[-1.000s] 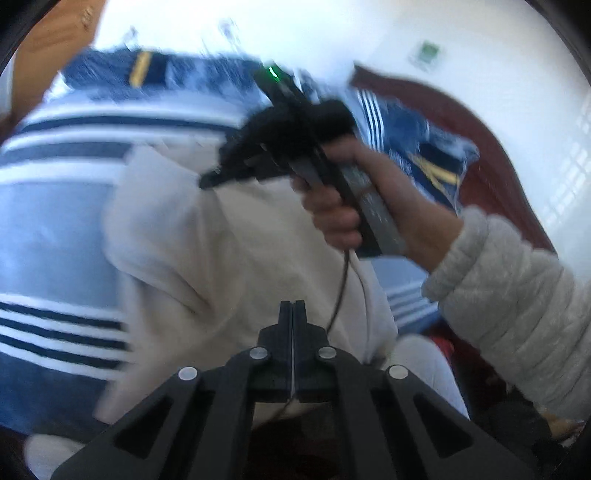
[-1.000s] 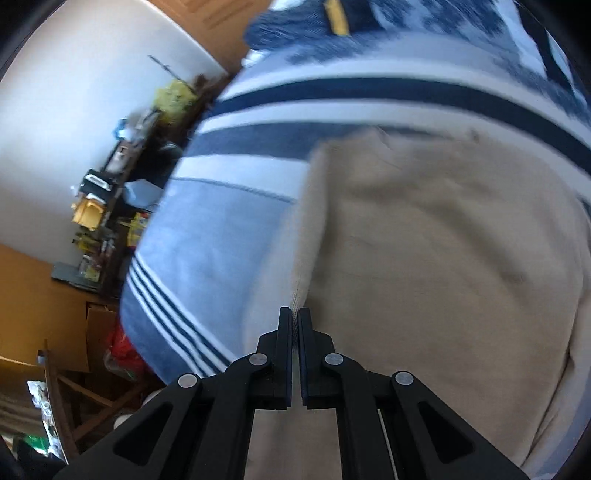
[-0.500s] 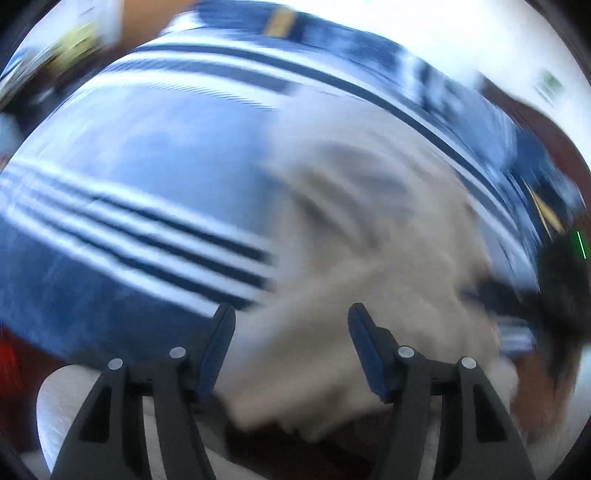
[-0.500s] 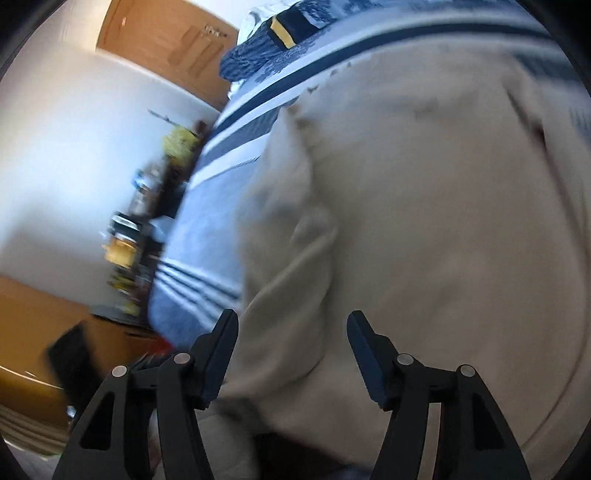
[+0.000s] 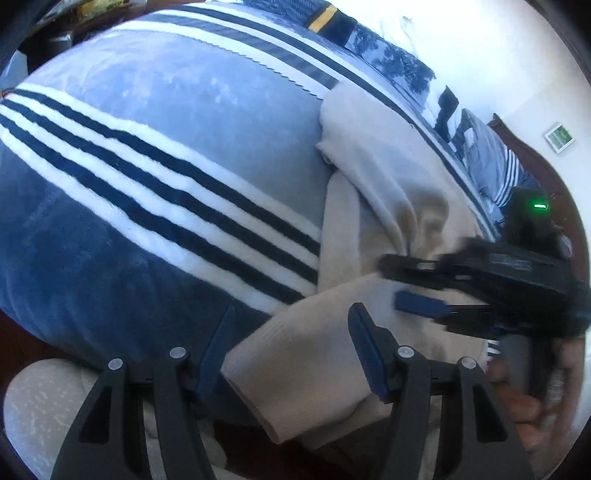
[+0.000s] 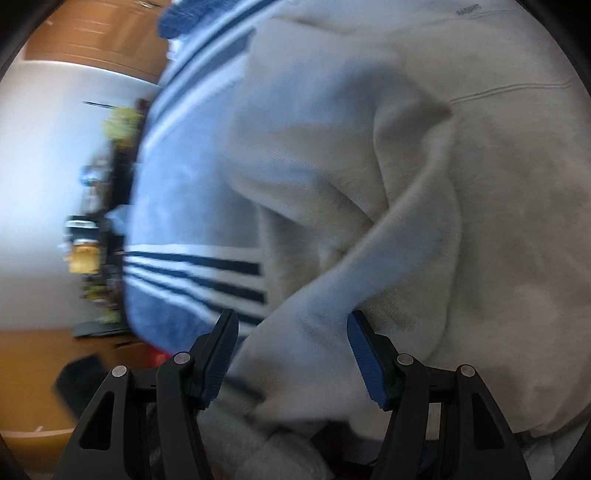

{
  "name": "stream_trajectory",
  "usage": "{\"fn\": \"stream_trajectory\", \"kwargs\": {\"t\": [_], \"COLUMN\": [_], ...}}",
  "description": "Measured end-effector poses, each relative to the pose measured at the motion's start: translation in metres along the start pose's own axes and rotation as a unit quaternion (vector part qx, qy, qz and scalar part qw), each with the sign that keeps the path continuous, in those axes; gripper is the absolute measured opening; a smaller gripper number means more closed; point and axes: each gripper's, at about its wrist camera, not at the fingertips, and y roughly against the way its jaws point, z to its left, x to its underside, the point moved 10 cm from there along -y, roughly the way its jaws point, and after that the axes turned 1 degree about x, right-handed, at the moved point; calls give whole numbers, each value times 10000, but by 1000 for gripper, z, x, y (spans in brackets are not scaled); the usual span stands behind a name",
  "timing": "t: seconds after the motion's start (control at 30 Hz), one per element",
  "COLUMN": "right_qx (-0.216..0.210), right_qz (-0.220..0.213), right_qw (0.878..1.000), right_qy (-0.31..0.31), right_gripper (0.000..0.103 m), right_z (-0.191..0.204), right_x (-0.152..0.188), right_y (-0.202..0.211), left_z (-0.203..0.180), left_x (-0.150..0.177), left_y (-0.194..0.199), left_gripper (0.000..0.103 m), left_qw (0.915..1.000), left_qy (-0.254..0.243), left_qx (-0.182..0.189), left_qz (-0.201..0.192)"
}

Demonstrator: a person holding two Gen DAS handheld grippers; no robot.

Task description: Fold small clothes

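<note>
A beige sweater lies rumpled on a blue blanket with white and navy stripes. One sleeve runs toward the bed's near edge, and its ribbed cuff hangs over that edge. My left gripper is open, and the cuff lies between its blue pads without being pinched. To its right my right gripper is open low over the sweater's body, held by a person's hand. In the right wrist view the right gripper stands open around the blurred sleeve of the sweater.
Dark blue patterned bedding lies at the far end of the bed by a brown wooden headboard. Past the blanket on the left stand cluttered shelves and a wooden door. Pale fabric shows below the bed edge.
Both grippers were shut a second ago and are open now. Both have dropped toward the near edge of the bed, and the left has swung over to the sleeve cuff.
</note>
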Motion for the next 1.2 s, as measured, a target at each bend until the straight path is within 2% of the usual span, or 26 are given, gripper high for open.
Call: {"fn": "stream_trajectory", "kwargs": {"t": [0.07, 0.1, 0.13, 0.2, 0.23, 0.33, 0.4, 0.5, 0.57, 0.6, 0.67, 0.7, 0.77, 0.8, 0.83, 0.87, 0.93, 0.97, 1.0, 1.07, 1.1, 1.13, 1.2], "right_qx": [428, 584, 878, 1207, 1198, 904, 625, 513, 315, 200, 159, 121, 20, 8, -1, -22, -56, -127, -163, -432, -603, -827, -1080], "right_qz": [16, 11, -46, -113, -121, -198, -413, -682, -735, -691, -714, -697, -741, -763, -787, -818, -855, -890, -891, -896, -931, -998, -1025], "right_qw": [9990, 9983, 9961, 9921, 9917, 9932, 9932, 9915, 9931, 9940, 9954, 9959, 9962, 9960, 9957, 9953, 9948, 9944, 9944, 9940, 9929, 9909, 9883], "right_qy": [-131, -90, 24, 329, 461, 703, 893, 985, 854, 820, 619, 565, 465, 454, 479, 510, 546, 554, 538, 453, 424, 371, 325], "right_gripper": [63, 49, 30, 18, 7, 4, 4, 4, 4, 4, 4, 4, 4, 4, 5, 6, 7, 7, 11, 35, 57, 65, 65], "right_z": [-4, -6, -7, -7, -7, 0, 4, -8, -23, -30, -46, -53, -59, -60, -59, -59, -61, -63, -62, -62, -62, -63, -68], "right_x": [-5, -7, -8, -6, -3, 9, 18, 32, 38, 41, 43, 42, 45, 47, 49, 52, 58, 61, 63, 69, 72, 76, 81], "right_y": [-19, -23, -24, -21, -20, -3, 20, 43, 46, 45, 44, 45, 44, 45, 46, 48, 55, 61, 63, 71, 76, 82, 91], "left_z": [2, 2, 1, -1, -2, -4, -7, -21, -33, -36, -52, -61, -76, -84, -90, -94, -103, -116, -122, -148, -155, -163, -176], "left_x": [-3, -4, -4, -5, -4, 0, 5, 16, 35, 40, 50, 54, 62, 71, 79, 83, 92, 99, 103, 119, 125, 132, 144], "left_y": [5, 6, 6, 10, 11, 6, 0, -12, -32, -38, -42, -39, -33, -30, -26, -24, -15, -7, -3, 6, 5, 5, 2], "left_gripper": [62, 62, 62, 62, 62, 62, 62, 63, 63, 63, 62, 58, 31, 24, 9, 5, 5, 5, 5, 5, 5, 5, 5], "left_qw": [9999, 9999, 9998, 9996, 9996, 9996, 9992, 9968, 9922, 9906, 9875, 9854, 9809, 9776, 9756, 9747, 9732, 9717, 9708, 9662, 9648, 9629, 9587], "left_qy": [62, 76, 77, 74, 60, 27, -1, -230, -432, -501, -947, -1181, -1560, -1686, -1747, -1808, -1978, -2072, -2111, -2269, -2317, -2370, -2444], "left_qx": [68, 116, 147, 242, 276, 291, 351, 546, 528, 490, 373, 380, 368, 459, 523, 522, 451, 572, 646, 863, 896, 941, 1068], "left_qz": [-52, -64, -70, -97, -96, 56, 201, 539, 1042, 1173, 1204, 1164, 1098, 1177, 1220, 1206, 1078, 985, 934, 863, 860, 885, 988]}}
